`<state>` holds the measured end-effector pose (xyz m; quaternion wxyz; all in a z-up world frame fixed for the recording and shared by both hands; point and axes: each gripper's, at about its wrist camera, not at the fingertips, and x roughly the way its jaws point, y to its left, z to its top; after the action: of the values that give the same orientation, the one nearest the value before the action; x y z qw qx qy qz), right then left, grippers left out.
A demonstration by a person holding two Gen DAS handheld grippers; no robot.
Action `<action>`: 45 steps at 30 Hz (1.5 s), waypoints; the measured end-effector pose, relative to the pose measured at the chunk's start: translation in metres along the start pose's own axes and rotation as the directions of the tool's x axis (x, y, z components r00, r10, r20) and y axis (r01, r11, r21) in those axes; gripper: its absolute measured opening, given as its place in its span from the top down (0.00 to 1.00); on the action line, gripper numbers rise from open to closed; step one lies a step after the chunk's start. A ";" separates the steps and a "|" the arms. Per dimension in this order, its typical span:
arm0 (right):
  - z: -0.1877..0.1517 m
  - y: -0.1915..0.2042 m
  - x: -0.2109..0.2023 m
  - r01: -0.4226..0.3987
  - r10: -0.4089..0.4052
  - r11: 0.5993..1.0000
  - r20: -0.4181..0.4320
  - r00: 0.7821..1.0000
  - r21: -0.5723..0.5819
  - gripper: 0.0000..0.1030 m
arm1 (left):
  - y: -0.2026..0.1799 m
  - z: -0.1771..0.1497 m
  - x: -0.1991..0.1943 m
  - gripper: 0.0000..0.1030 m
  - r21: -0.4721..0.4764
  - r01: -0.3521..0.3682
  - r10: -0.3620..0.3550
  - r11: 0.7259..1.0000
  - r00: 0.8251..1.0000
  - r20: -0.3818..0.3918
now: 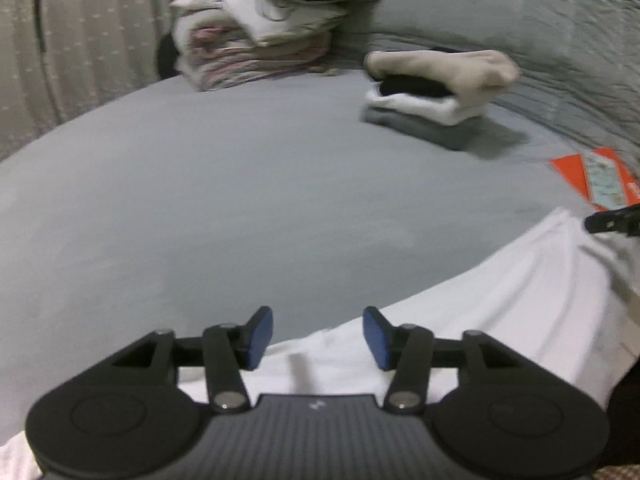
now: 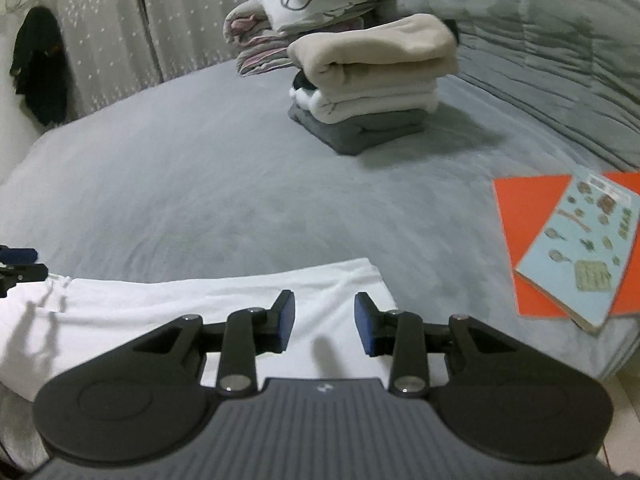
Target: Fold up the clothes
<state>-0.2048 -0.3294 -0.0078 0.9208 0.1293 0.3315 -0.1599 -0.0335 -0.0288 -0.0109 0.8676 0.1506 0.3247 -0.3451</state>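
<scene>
Two wrist views over a grey bed, both slightly blurred. Left gripper low over the near edge, blue pads parted with a clear gap, gripping nothing; below and right of it a white garment, spread flat along the near edge of the bed. Right gripper likewise parted, nothing between its pads, hovering just above the same white garment, whose folded end lies under and between the pads. At the far left of the right view, the tip of the left gripper beside the garment's other end; at the far right of the left view, a dark tip of the right gripper. Mid-bed, well apart from the garment, a neat stack of folded clothes: beige on top, black, white, dark grey at the bottom. Behind the stack, a pile of pillows and folded bedding. To the right, near the bed's edge, a light blue book lying on an orange sheet. Pale dotted curtain in the background, with a dark item hanging at left.
</scene>
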 end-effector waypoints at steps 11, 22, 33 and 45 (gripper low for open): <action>0.015 0.048 0.028 -0.257 0.245 0.943 -0.080 0.966 -0.214 0.64 | 0.062 -0.020 -0.008 0.42 -0.088 -0.150 0.152 0.985 0.988 0.017; 0.005 0.110 0.057 -0.414 0.379 0.832 -0.166 0.910 -0.368 0.65 | 0.088 -0.030 0.004 0.43 -0.139 -0.161 0.163 0.977 0.987 0.003; -0.013 0.115 0.054 -0.371 0.354 0.808 -0.126 0.927 -0.458 1.00 | 0.097 -0.042 0.009 0.95 -0.229 -0.091 0.098 0.969 0.995 0.019; -0.011 0.113 0.040 -0.294 0.341 0.836 0.020 0.940 -0.463 1.00 | 0.098 -0.050 0.000 0.95 -0.286 -0.110 0.145 0.952 0.984 0.107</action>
<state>-0.1383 -0.2303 -0.0269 0.9546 -0.0441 0.2862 0.0706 0.0114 0.0658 -0.0446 0.9195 0.0254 0.3041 -0.2479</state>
